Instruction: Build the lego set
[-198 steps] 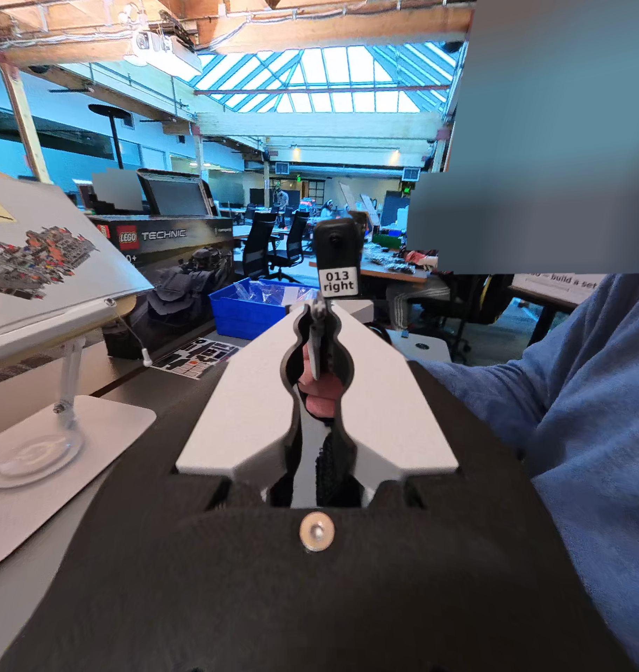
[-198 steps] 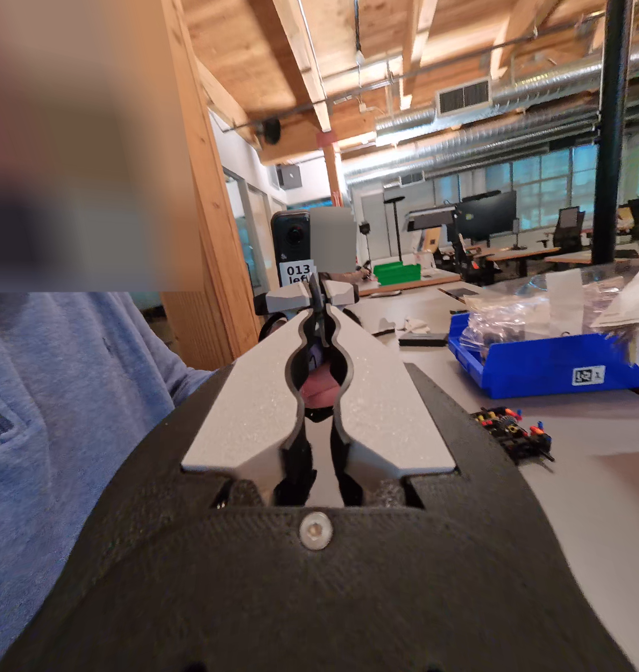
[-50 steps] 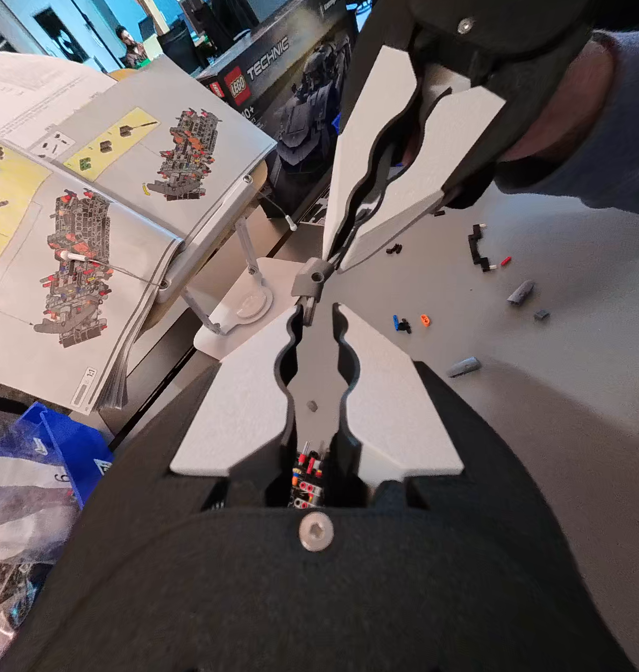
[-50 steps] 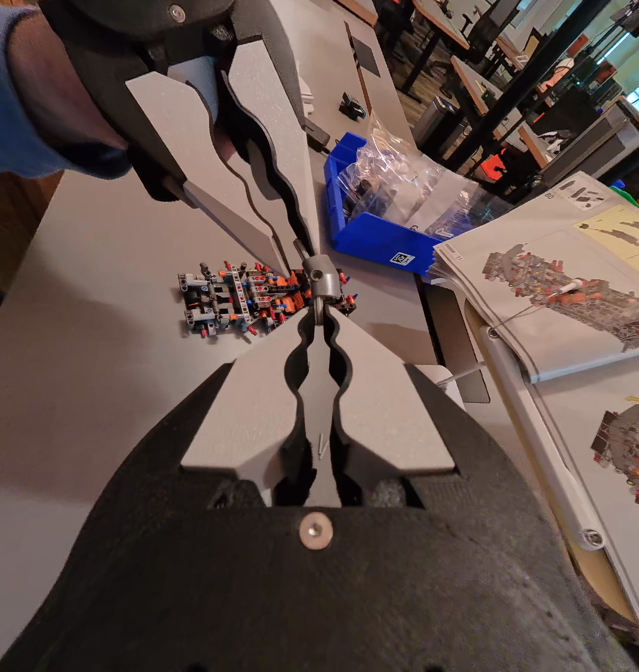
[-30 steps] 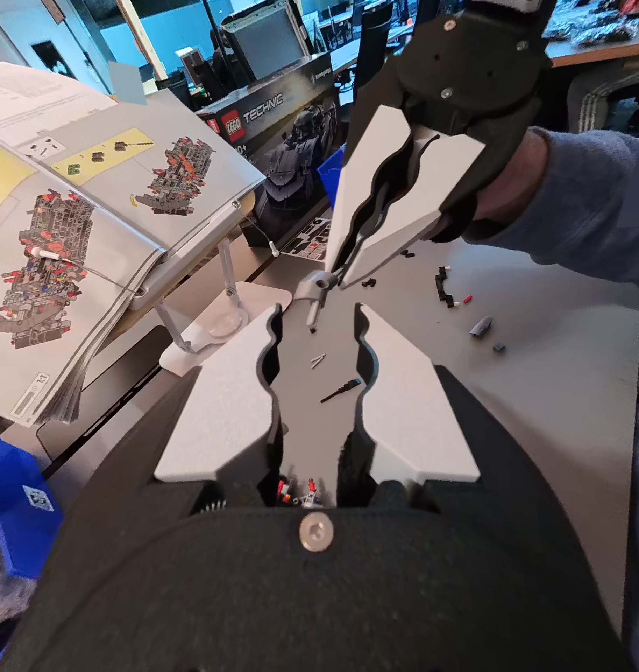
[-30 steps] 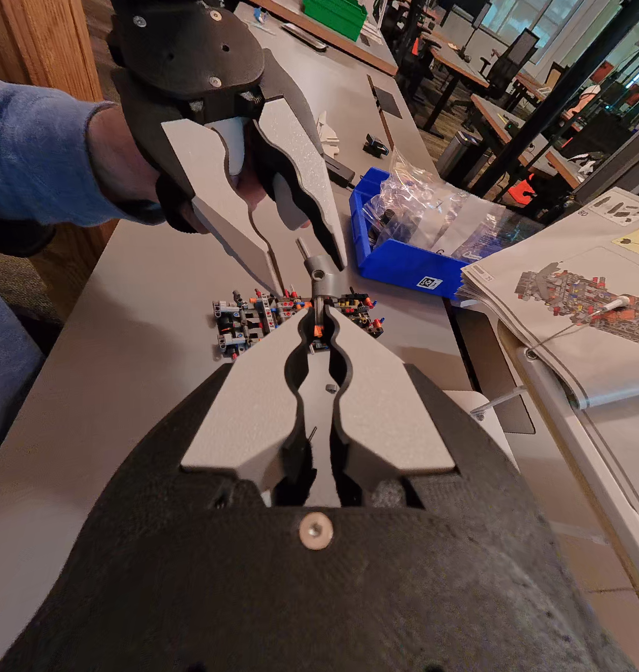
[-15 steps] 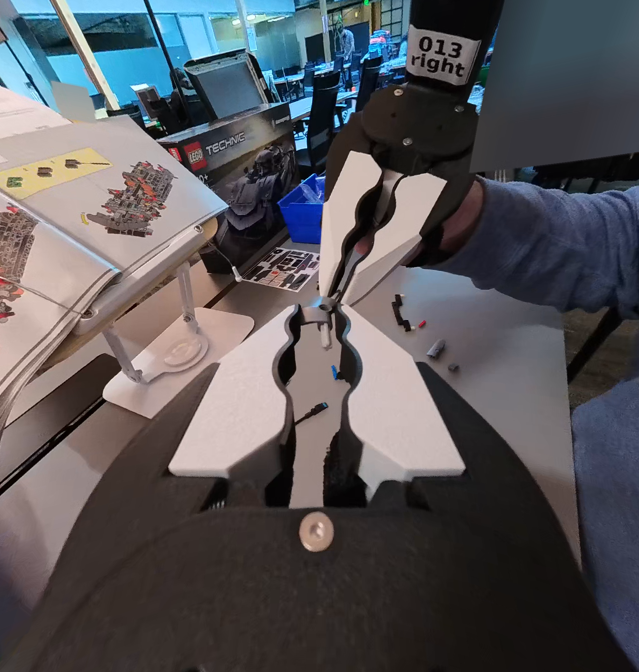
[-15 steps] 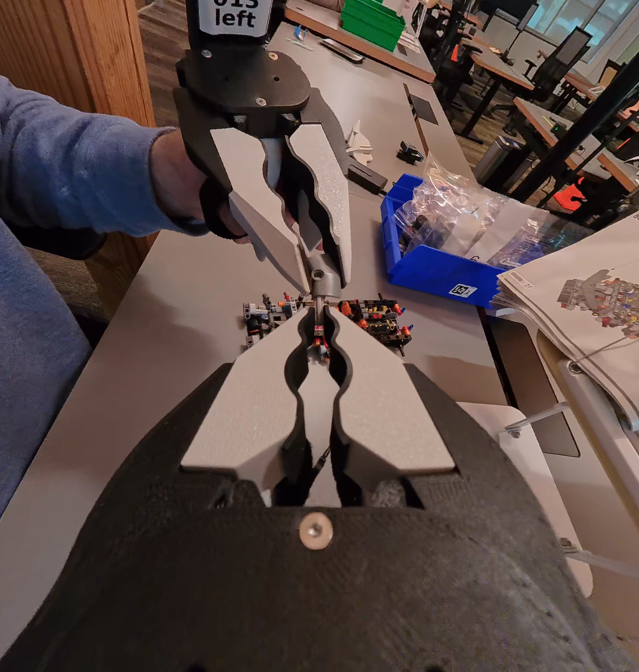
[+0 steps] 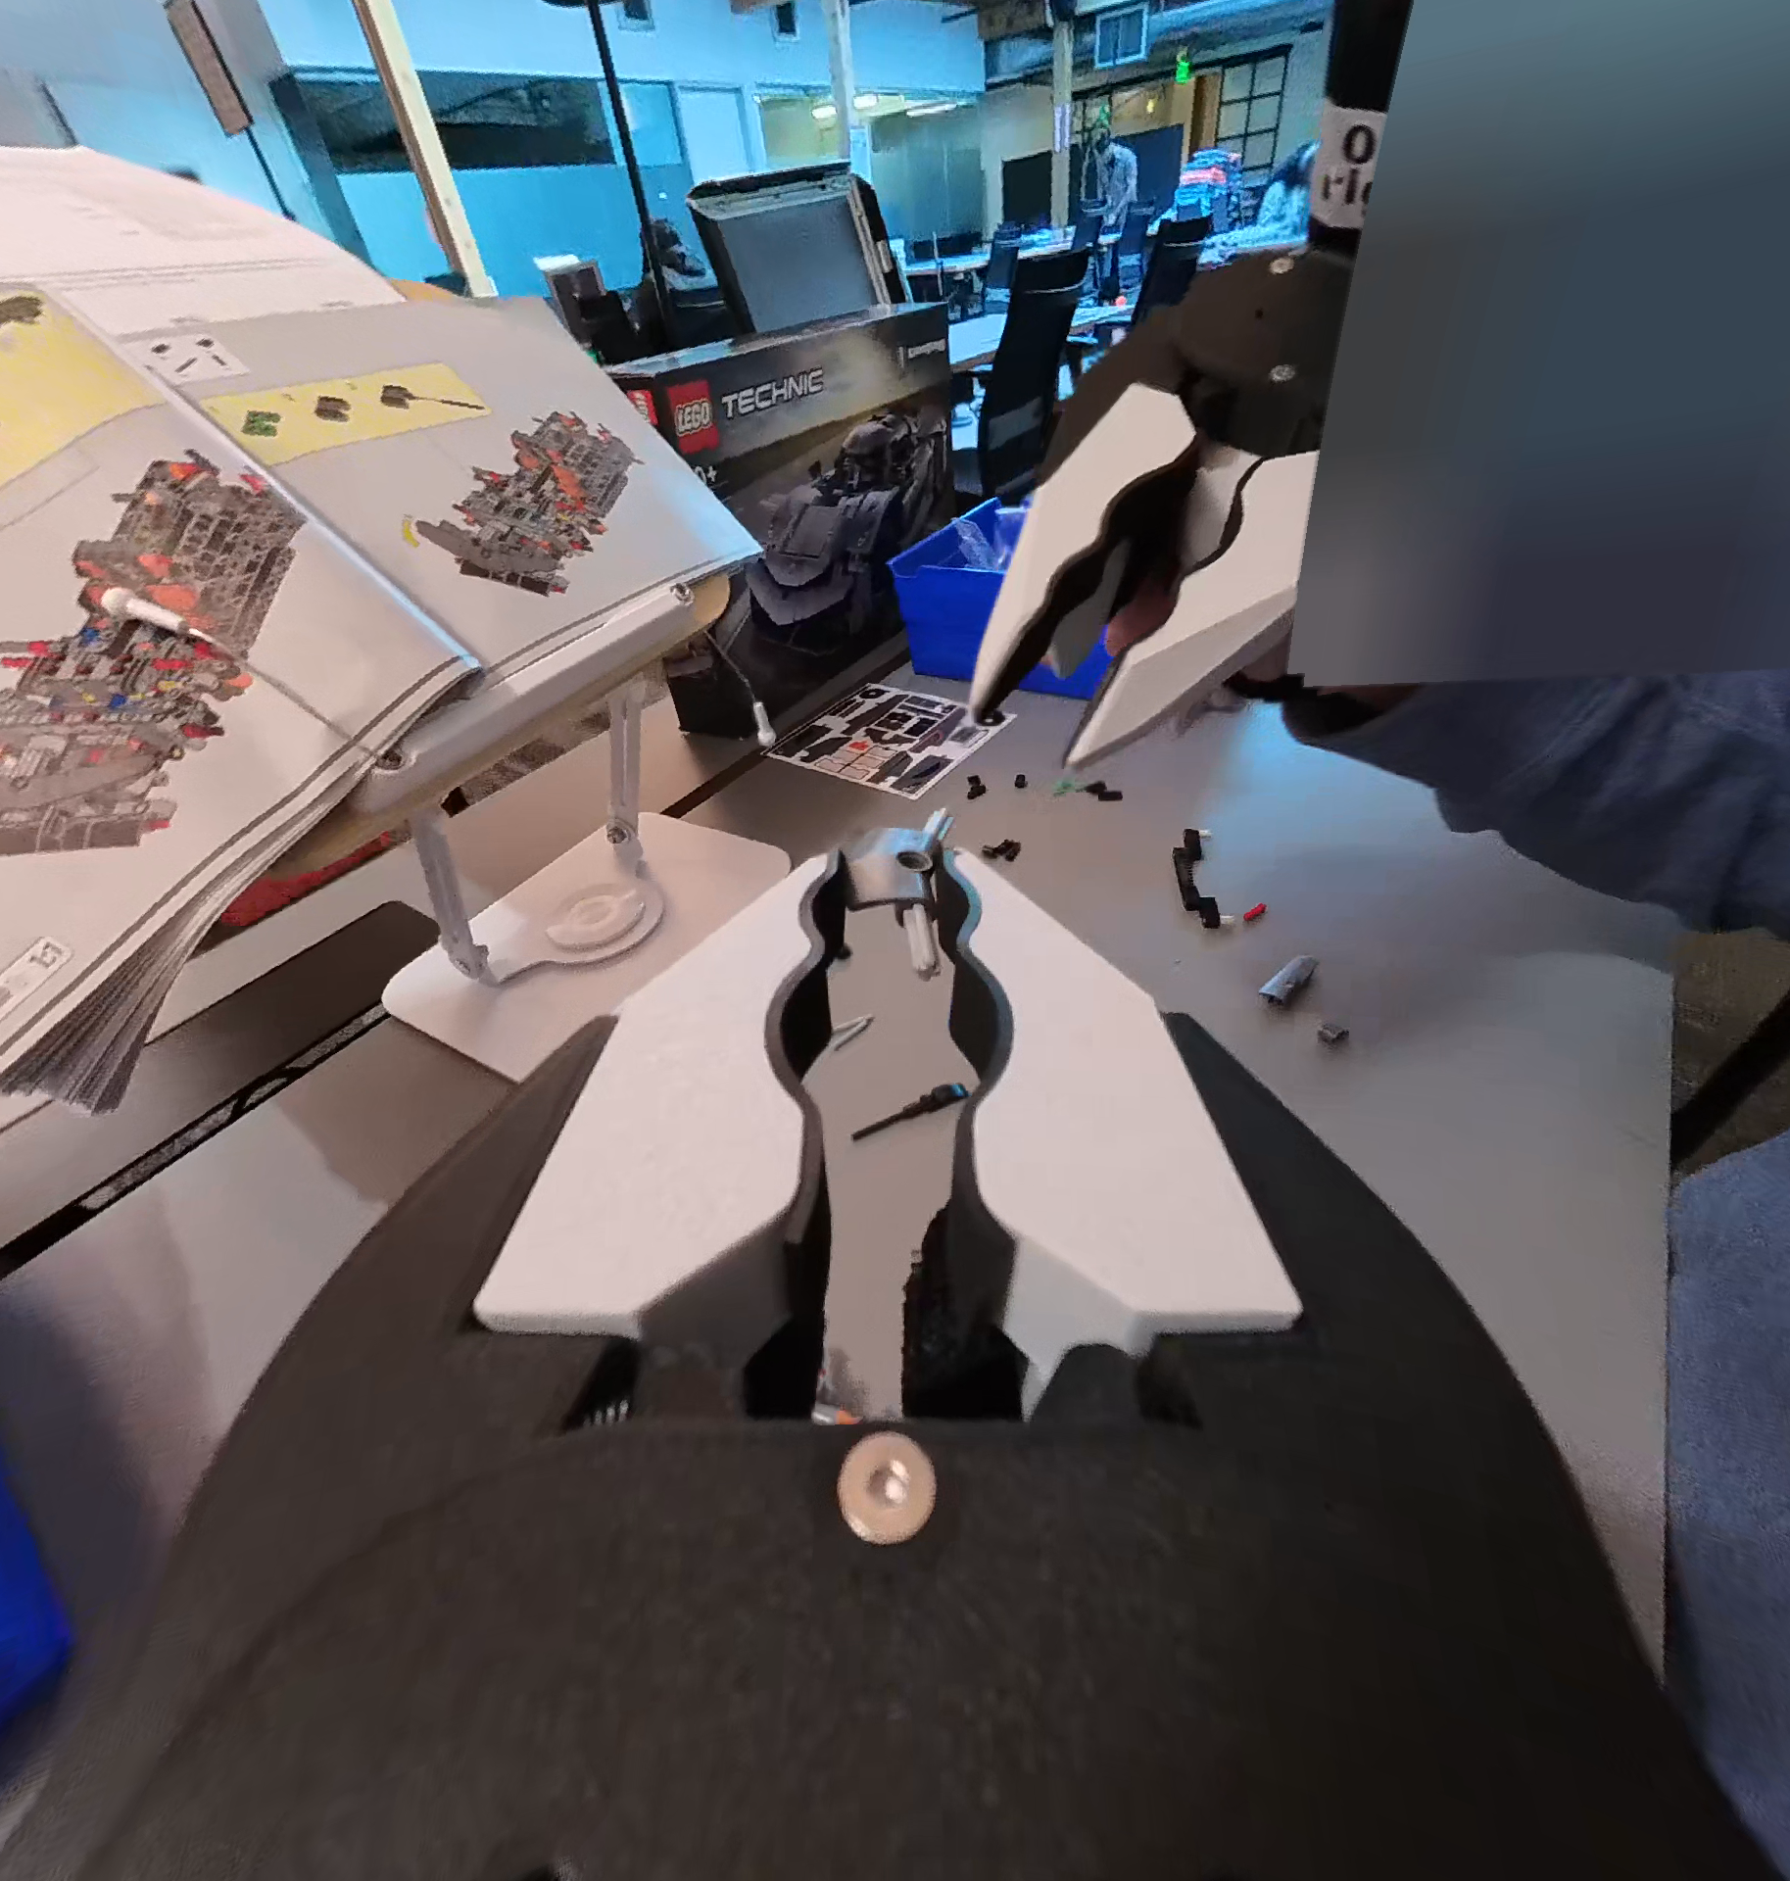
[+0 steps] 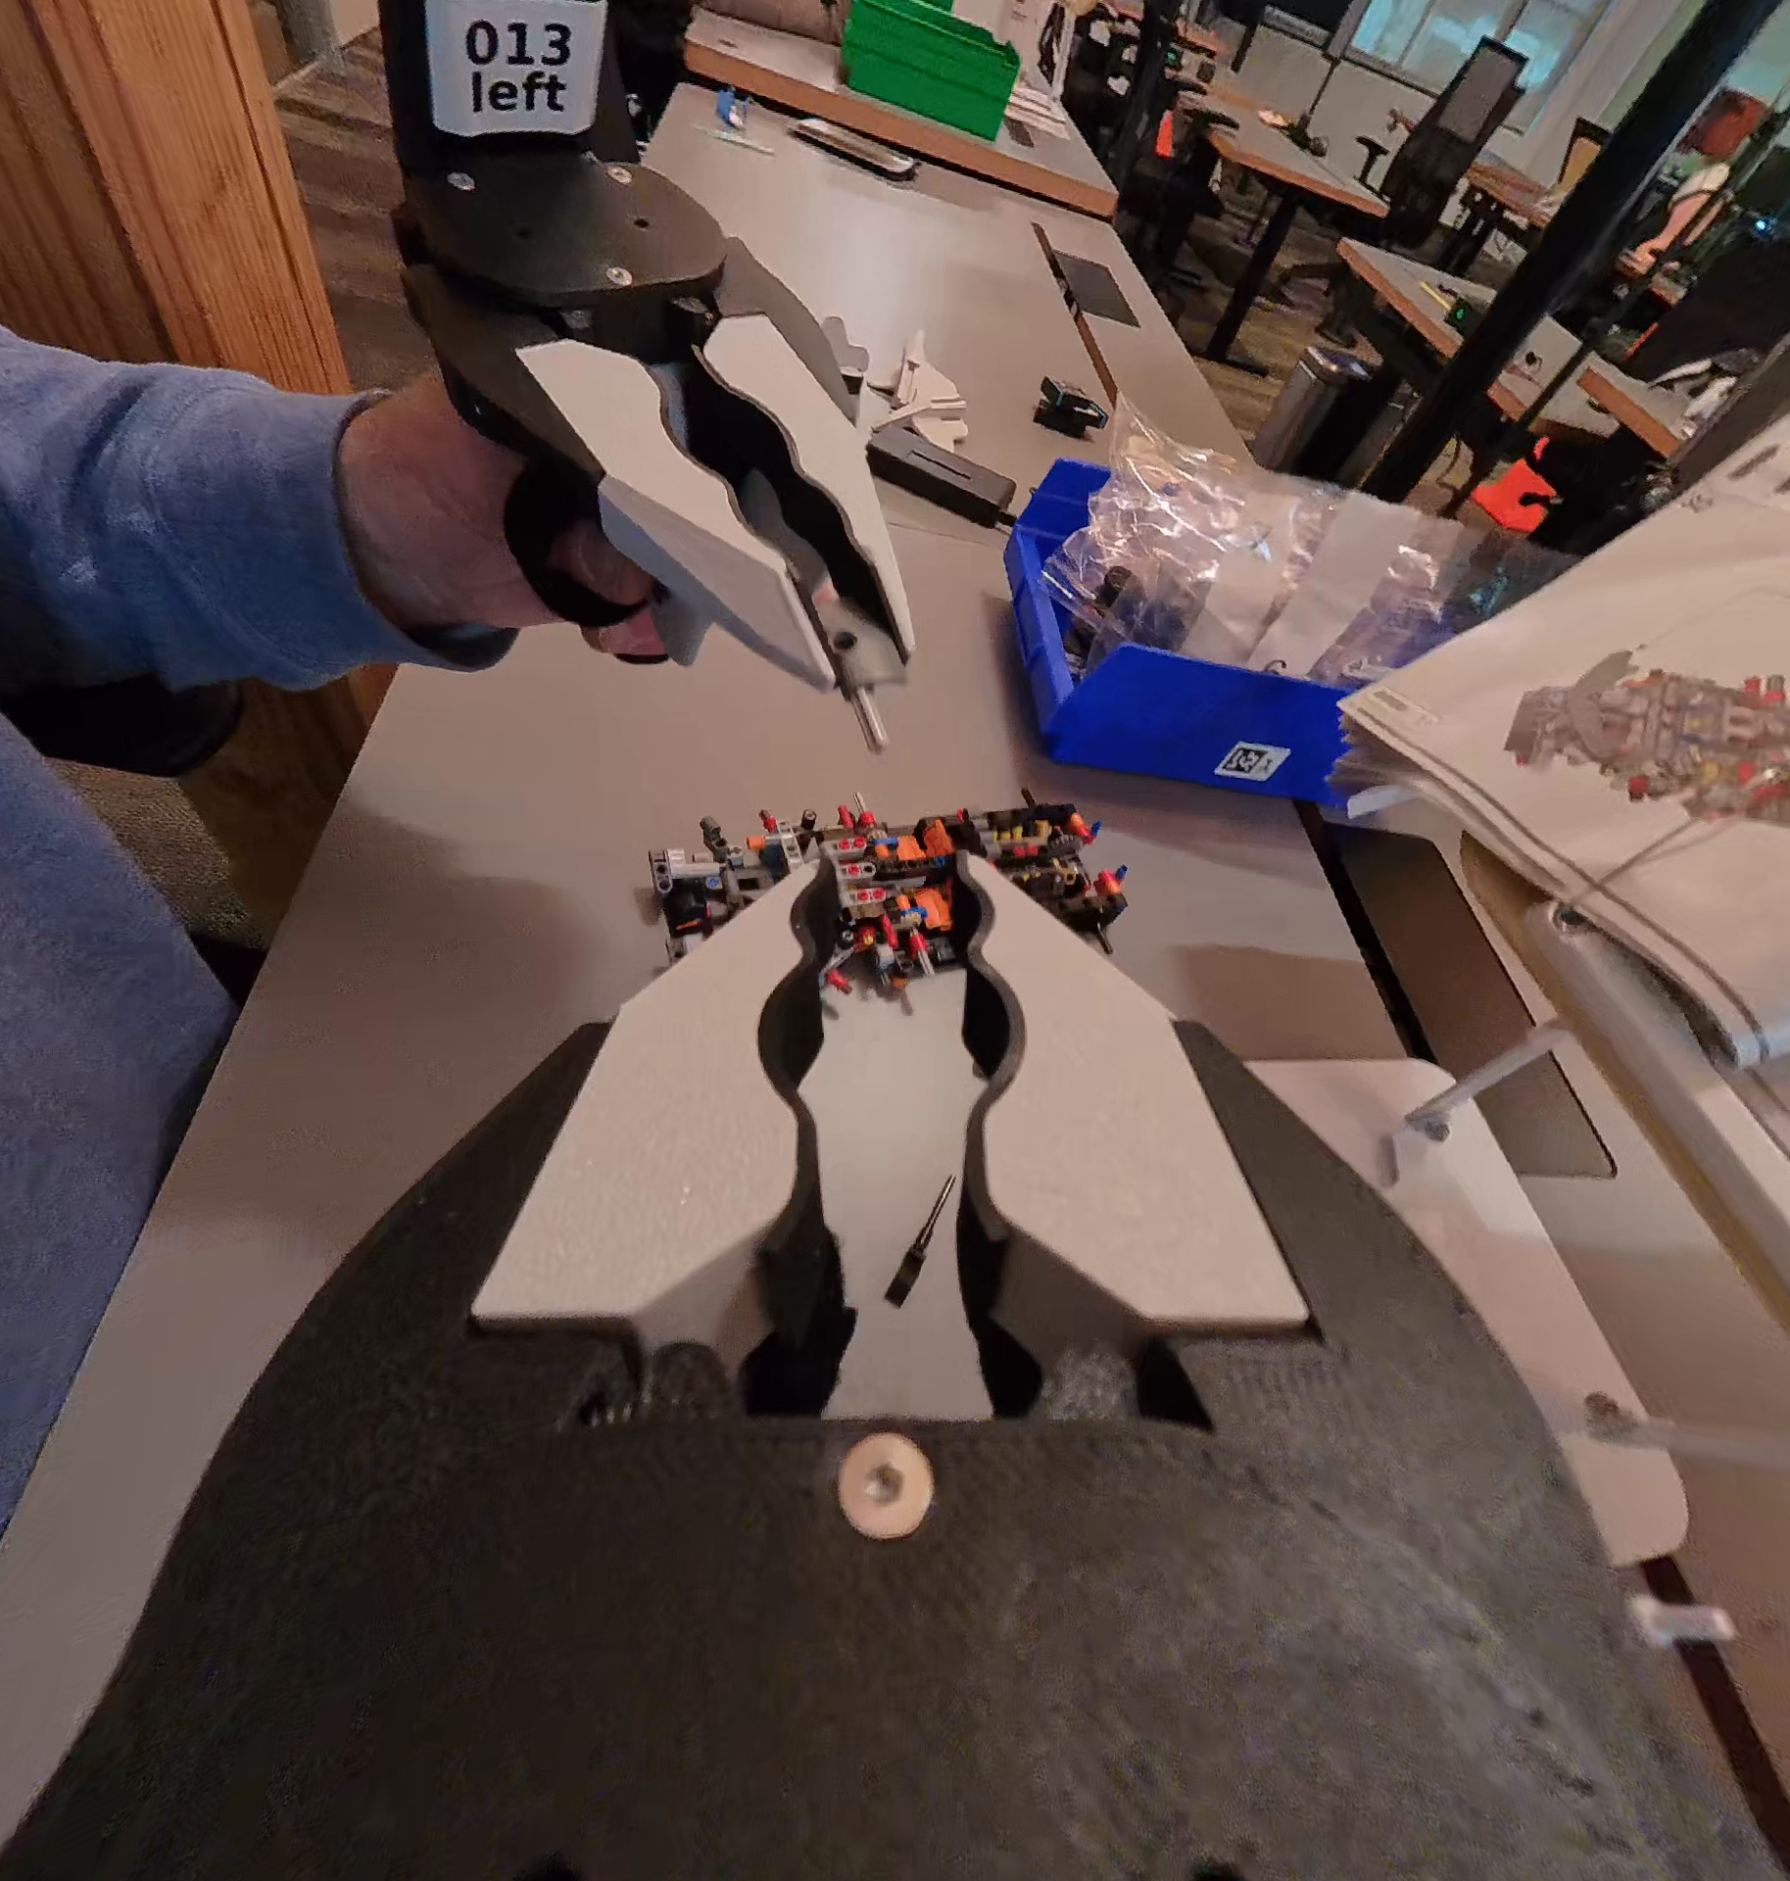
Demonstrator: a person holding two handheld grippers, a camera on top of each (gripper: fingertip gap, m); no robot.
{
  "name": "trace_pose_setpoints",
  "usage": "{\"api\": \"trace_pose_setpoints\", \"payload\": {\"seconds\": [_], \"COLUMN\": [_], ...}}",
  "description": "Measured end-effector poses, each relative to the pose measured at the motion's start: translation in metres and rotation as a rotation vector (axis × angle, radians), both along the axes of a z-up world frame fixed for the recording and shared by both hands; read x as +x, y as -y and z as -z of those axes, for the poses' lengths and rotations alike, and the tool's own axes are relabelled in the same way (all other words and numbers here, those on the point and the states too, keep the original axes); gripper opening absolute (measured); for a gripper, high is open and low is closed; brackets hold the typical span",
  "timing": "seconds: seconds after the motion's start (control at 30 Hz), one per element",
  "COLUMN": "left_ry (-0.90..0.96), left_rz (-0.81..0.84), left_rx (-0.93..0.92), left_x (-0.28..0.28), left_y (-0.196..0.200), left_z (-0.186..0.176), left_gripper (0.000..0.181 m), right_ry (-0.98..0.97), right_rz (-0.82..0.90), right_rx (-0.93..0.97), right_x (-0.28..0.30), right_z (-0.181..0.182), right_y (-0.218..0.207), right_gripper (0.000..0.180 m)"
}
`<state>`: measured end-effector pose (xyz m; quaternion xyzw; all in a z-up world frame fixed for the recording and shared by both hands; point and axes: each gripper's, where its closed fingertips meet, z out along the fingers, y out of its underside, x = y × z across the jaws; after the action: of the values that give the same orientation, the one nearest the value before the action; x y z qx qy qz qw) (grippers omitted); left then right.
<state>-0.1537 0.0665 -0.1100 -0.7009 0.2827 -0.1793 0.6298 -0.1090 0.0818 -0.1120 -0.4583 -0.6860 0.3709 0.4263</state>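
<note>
1. The left gripper has its jaws pinched on a small grey connector piece with a pale axle through it; the piece sits right at the fingertips, held above the grey table.
2. In the right wrist view the same left gripper appears farther off, held in a person's hand, and the grey connector piece sticks out below its tips, well above the partly built lego assembly.
3. The right gripper has its jaws spread with nothing between them; the assembly lies on the table beyond the tips and shows through the gap.
4. In the left wrist view the right gripper hangs tilted above the table, its tips apart, over a scatter of small black loose pieces.
5. A thin black pin lies on the table, seen between the right gripper's fingers near their base.
6. A blue bin with clear parts bags stands beyond the assembly, beside the open instruction book on its stand.
7. A dark lego box stands behind a sticker sheet at the far side of the table.
8. More loose pieces, black, red and grey, lie to the right of the left gripper, among them a black bracket.
</note>
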Motion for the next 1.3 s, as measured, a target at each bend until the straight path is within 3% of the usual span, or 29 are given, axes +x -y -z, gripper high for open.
{"api": "trace_pose_setpoints", "payload": {"seconds": [0.3, 0.43, 0.5, 0.77, 0.93, 1.1, 1.3], "left_ry": [0.042, 0.055, 0.031, 0.074, 0.120, 0.175, 0.237], "left_rz": [-0.022, 0.025, 0.046, 0.153, 0.188, 0.213, 0.226], "left_rx": [-0.042, -0.067, -0.081, -0.203, -0.240, -0.307, -0.326], "left_x": [-0.005, 0.018, 0.037, 0.116, 0.135, 0.152, 0.158], "left_y": [0.015, 0.015, 0.012, -0.002, -0.005, -0.005, -0.007], "left_z": [0.028, 0.041, 0.047, 0.065, 0.062, 0.067, 0.064], "left_gripper": [0.015, 0.015, 0.015, 0.015, 0.015, 0.015, 0.018], "right_ry": [0.038, 0.012, 0.042, 0.120, 0.177, 0.185, 0.154], "right_rz": [0.249, 0.277, 0.290, 0.381, 0.363, 0.404, 0.422], "right_rx": [-0.112, -0.169, -0.092, 0.572, 0.688, 0.865, 0.845], "right_x": [0.093, 0.113, 0.108, 0.079, 0.084, 0.089, 0.096], "right_z": [0.029, 0.036, 0.041, 0.052, 0.064, 0.069, 0.067], "right_y": [-0.037, -0.027, -0.016, 0.004, 0.007, 0.006, 0.005], "right_gripper": [0.020, 0.025, 0.031, 0.034, 0.029, 0.007, 0.005]}}
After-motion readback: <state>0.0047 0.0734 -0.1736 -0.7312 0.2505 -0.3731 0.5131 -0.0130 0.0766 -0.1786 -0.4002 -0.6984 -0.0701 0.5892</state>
